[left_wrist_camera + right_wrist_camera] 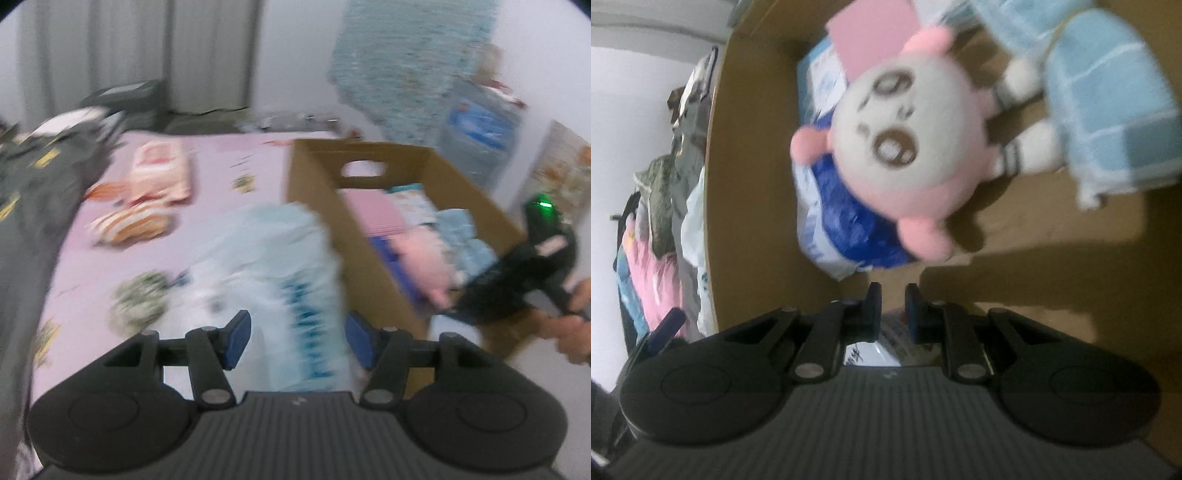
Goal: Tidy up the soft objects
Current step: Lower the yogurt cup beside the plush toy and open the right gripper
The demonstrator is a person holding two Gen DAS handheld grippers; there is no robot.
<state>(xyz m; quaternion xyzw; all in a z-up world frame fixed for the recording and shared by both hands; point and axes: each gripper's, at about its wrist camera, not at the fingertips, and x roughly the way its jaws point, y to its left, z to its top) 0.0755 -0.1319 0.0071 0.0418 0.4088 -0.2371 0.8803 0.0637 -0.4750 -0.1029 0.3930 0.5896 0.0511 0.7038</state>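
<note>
Soft, even indoor light, no glare. Heavy motion blur in left view; plush toy smeared, cast shadow on cardboard box. Fisheye corners darkened.

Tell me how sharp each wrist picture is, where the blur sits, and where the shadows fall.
Left wrist view: heavy motion smear over the pale blue packet, the pink bedspread and the cardboard box; only the left tool is crisp; fisheye bends the edges. Right wrist view: softer blur on the pink plush toy; it casts a shadow on the box floor; the right tool is sharp.
</note>
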